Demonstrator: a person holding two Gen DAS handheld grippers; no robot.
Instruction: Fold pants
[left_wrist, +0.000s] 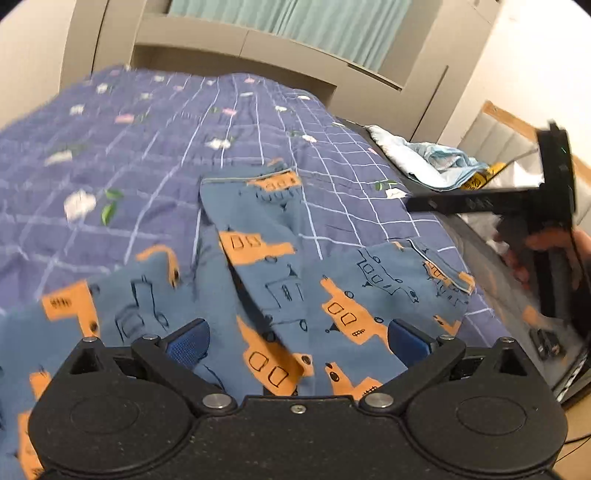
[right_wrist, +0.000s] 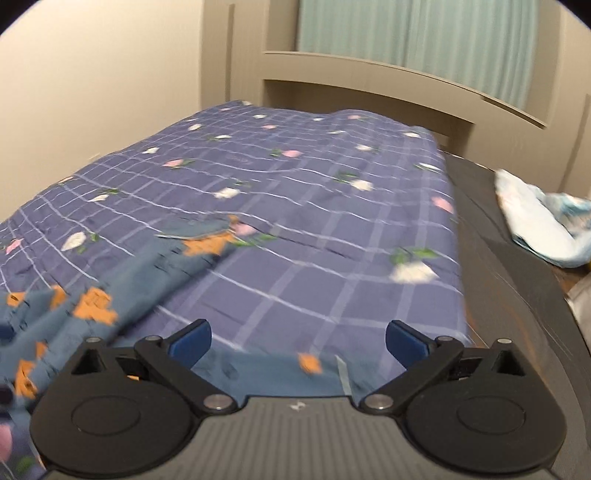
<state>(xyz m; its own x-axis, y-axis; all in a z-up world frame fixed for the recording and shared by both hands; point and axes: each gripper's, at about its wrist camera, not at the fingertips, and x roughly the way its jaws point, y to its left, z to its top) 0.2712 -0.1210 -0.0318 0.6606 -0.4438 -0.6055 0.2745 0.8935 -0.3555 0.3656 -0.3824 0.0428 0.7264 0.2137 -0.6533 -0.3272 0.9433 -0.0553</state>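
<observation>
Lying rumpled on a purple checked quilt, the blue pants with orange and outlined vehicle prints are seen spread across the near part of the bed in the left wrist view. One leg is stretched away toward the headboard, its hem resting flat on the quilt, while the other part is folded out to the right, ending near the quilt's edge. The left gripper is held over the pants with its jaws spread wide; the blue pads are apart from each other and nothing is pinched between them, the cloth merely lying beneath.

In the right wrist view, the right gripper is likewise shown with its jaws spread wide and nothing gripped. A strip of the pants is seen just in front of its body, and more of the garment is bunched to the left, trailing away over the quilt; this view is blurred. The right gripper is also caught at the right edge of the left wrist view, held by a hand beside the bed. A crumpled light blue cloth is seen on the dark mattress surface beyond the quilt's right edge. Pale green curtains are visible behind the headboard.
</observation>
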